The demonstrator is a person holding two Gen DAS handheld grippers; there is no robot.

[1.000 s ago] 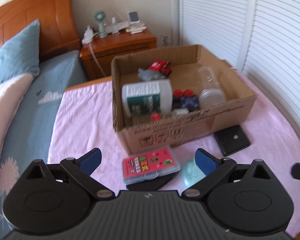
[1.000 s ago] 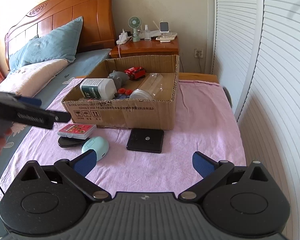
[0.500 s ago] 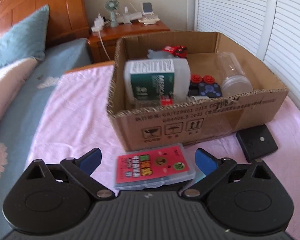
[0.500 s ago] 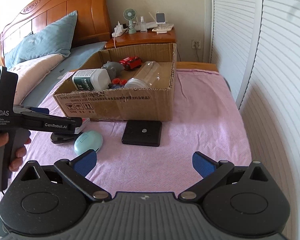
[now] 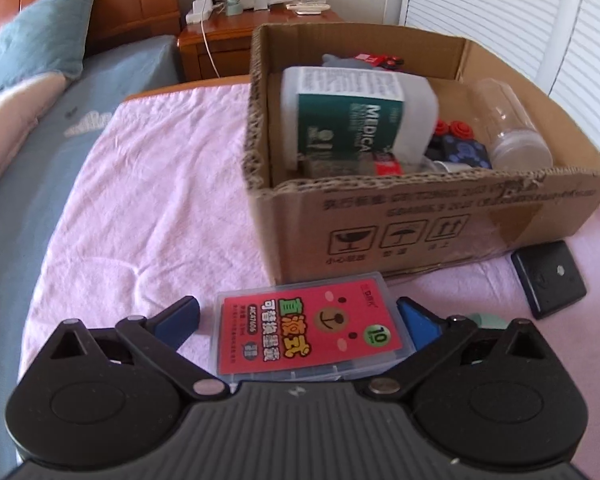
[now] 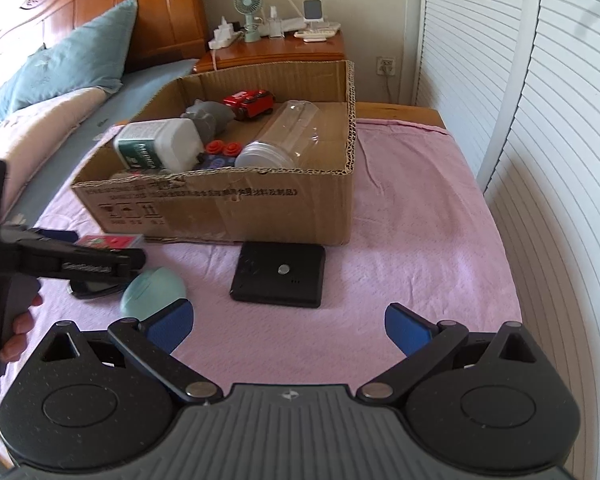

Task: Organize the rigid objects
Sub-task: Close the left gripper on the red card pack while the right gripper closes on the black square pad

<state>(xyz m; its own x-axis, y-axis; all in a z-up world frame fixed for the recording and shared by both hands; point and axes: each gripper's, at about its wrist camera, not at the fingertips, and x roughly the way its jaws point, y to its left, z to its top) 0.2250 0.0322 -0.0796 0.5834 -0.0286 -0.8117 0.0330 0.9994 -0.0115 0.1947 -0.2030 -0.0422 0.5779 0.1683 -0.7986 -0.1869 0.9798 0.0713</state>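
Between spread left fingers, red case marked "10", right fingers spread, empty.

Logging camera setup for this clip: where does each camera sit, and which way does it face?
Left wrist: on the left gripper, low over the pink blanket, facing the red card case between its open fingers and the cardboard box beyond.
Right wrist: on the right gripper, further back, facing the box and black square device; the left gripper and the person's hand show at left.
Shared: box, case, device, mint oval object.
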